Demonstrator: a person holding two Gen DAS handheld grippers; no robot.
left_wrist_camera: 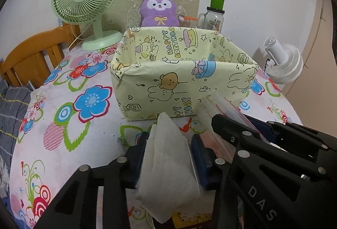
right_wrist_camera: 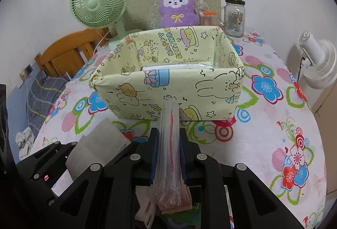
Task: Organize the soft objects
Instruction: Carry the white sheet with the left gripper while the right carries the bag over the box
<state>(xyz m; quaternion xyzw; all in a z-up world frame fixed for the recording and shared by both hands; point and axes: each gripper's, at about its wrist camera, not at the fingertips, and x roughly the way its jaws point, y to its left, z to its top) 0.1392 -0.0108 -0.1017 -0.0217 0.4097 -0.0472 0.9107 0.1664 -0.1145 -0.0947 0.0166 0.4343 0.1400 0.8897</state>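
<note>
My left gripper (left_wrist_camera: pixel 168 151) is clamped on a folded white cloth (left_wrist_camera: pixel 168 168), held above the floral tablecloth (left_wrist_camera: pixel 84 102) just short of the box (left_wrist_camera: pixel 181 85). Beside it, my right gripper (right_wrist_camera: pixel 167 153) pinches a clear plastic packet (right_wrist_camera: pixel 169 140) with a red strip — its tip almost at the box's near wall. Something white lies inside the box — hard to identify. Behind stands a purple plush (left_wrist_camera: pixel 159 10).
</note>
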